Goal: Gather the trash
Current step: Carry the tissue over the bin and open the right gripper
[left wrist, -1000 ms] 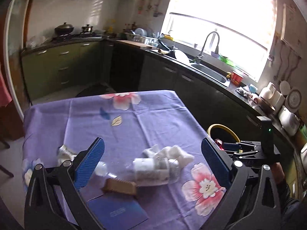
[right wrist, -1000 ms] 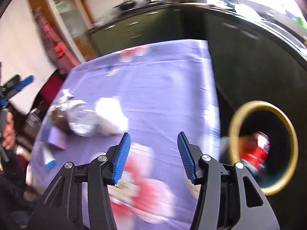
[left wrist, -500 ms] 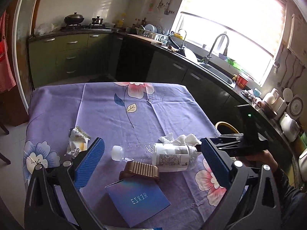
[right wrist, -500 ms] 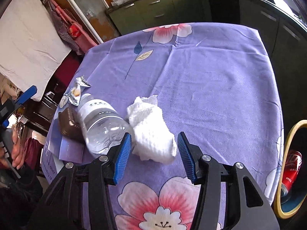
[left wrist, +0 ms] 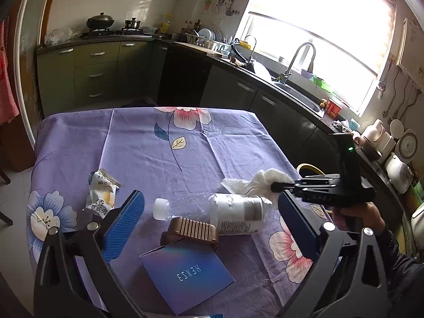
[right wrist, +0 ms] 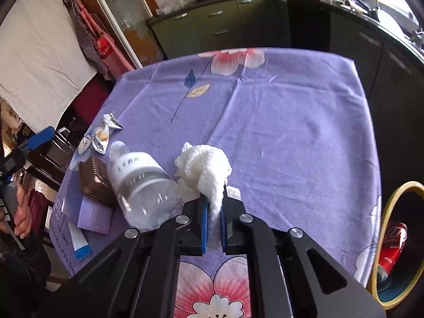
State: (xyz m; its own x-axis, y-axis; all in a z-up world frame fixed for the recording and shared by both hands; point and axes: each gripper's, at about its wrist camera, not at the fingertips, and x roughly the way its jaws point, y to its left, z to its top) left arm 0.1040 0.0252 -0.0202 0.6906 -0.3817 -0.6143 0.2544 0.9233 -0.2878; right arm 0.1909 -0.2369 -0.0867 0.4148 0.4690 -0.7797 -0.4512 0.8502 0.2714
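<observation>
We have the right gripper [right wrist: 213,213] pinched narrow on the crumpled white tissue [right wrist: 204,167], its blue pads squeezing the near end of the wad while the rest bulges out toward twelve o'clock. The tissue sits on the purple flowered tablecloth [right wrist: 291,122], touching the clear plastic bottle [right wrist: 140,182] at its nine o'clock. Our left gripper [left wrist: 209,228] hangs wide over the table with nothing between its pads; the bottle, a brown ridged tray [left wrist: 192,232] and a blue booklet [left wrist: 186,274] lie ahead of it, and a snack wrapper [left wrist: 102,193] lies at ten o'clock.

The yellow-rimmed bin [right wrist: 397,241], already holding a red can [right wrist: 391,251], waits off the table edge at four o'clock in the right wrist view. We judge the grip to be the risk: the pads catch only one end of a soft wad, so a quick swing could pull it loose or let it unfold and drop short of the rim. The wad also presses against the bottle, so lifting it may set the bottle rolling toward the tray.

Half a second ago the right pads stood apart on either side of the tissue; now they are clamped on it. A second ago that gripper was nearer the bin.
</observation>
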